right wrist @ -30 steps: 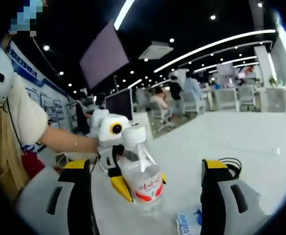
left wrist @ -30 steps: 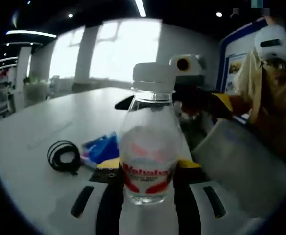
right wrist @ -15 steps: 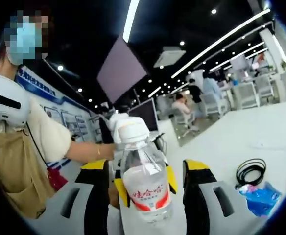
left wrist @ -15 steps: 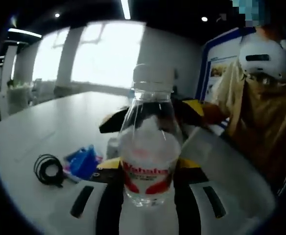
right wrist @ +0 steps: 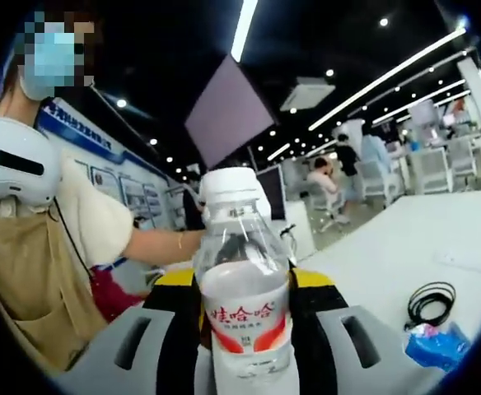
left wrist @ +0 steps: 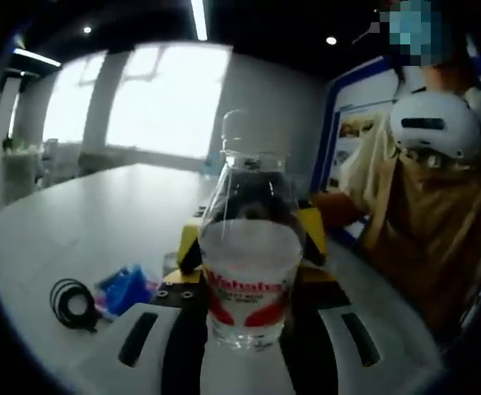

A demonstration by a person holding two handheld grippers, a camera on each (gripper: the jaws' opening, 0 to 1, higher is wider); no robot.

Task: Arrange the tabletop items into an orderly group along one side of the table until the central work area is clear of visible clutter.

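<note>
**Both claws on one water bottle**

I have the left claw clamped on the lower body of a clear water bottle with a red label, upright above the white table. My right claw grips the same water bottle from the opposite side, jaws tight against it. On the table beside us lie a coiled black cable and a blue packet, just beside each other.

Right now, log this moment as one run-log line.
left tool: shut on bottle | right tool: closed around same bottle | cable, blue packet: on table
</note>
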